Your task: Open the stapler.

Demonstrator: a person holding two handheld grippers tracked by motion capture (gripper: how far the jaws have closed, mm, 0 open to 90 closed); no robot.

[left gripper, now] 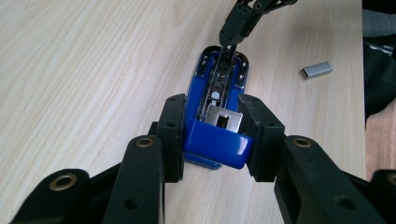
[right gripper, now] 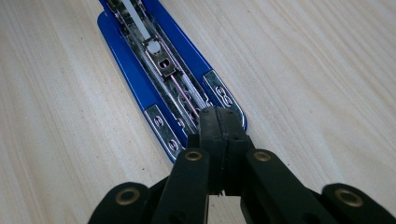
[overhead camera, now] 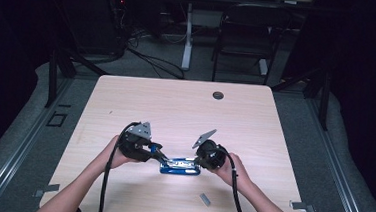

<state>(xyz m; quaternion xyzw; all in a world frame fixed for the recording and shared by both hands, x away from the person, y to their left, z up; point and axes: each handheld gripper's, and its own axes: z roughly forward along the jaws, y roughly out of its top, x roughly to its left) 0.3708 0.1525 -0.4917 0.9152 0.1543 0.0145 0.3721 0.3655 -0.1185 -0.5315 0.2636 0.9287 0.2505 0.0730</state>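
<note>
mostly pale wood table, dark room

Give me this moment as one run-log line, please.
left gripper: shut on stapler | right gripper: shut, tips in its open end | staples: on table

surface: pale wood table | on it: blue stapler, small grey strip, maybe staples

Black tongs with brass rivets, grey three-cornered plates, trailing black cables; bare forearms.
</note>
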